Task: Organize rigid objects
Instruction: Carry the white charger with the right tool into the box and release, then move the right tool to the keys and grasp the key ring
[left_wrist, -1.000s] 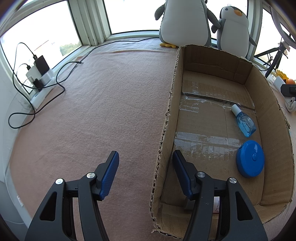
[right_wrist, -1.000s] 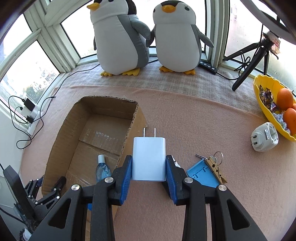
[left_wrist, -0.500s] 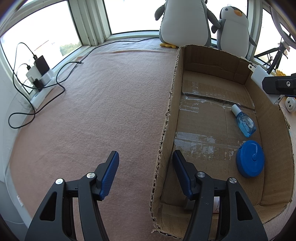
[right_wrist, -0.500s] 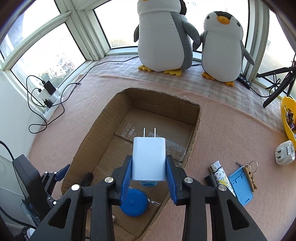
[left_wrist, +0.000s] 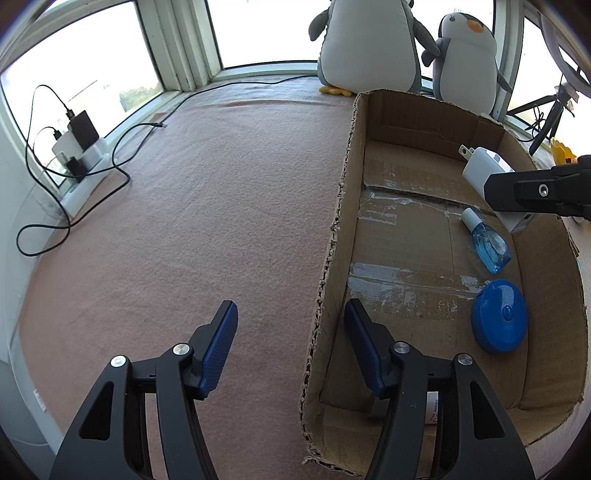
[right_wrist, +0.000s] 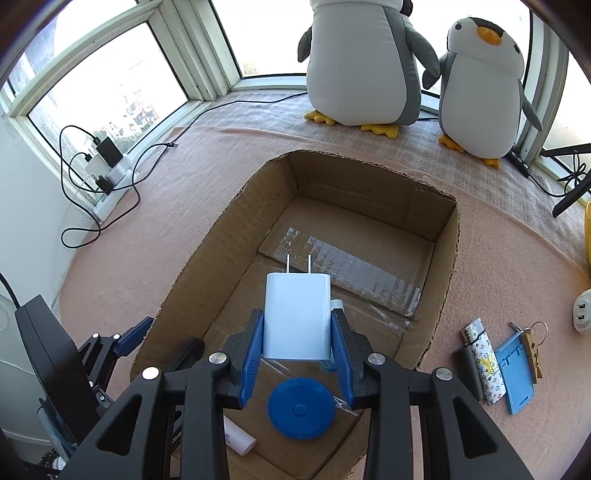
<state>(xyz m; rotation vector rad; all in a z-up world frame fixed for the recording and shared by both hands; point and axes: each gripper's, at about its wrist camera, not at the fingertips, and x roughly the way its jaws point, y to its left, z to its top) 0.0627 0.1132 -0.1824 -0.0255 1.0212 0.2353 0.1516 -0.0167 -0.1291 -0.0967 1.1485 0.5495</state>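
Observation:
An open cardboard box (right_wrist: 369, 162) lies on the pink felt. My right gripper (right_wrist: 297, 321) is shut on a white plug charger (right_wrist: 295, 314), prongs pointing away, held above the inside of the box. In the left wrist view the charger (left_wrist: 478, 166) hangs over the box's far right side. On the box floor lie a blue round case (right_wrist: 301, 410), a blue bottle (left_wrist: 489, 243) and a white tube (right_wrist: 240, 439). My left gripper (left_wrist: 288, 332) is open and straddles the box's left wall (left_wrist: 332, 240) without pressing on it.
Two plush penguins (right_wrist: 362, 62) stand behind the box by the windows. A power strip with chargers and cables (right_wrist: 107, 162) lies at the left. Right of the box are a patterned lighter (right_wrist: 484, 365), a blue card holder with keys (right_wrist: 517, 373) and a white adapter (right_wrist: 583, 310).
My right gripper has carried the charger leftward, from the felt beside the lighter and card holder to above the inside of the box. The left gripper has not moved.

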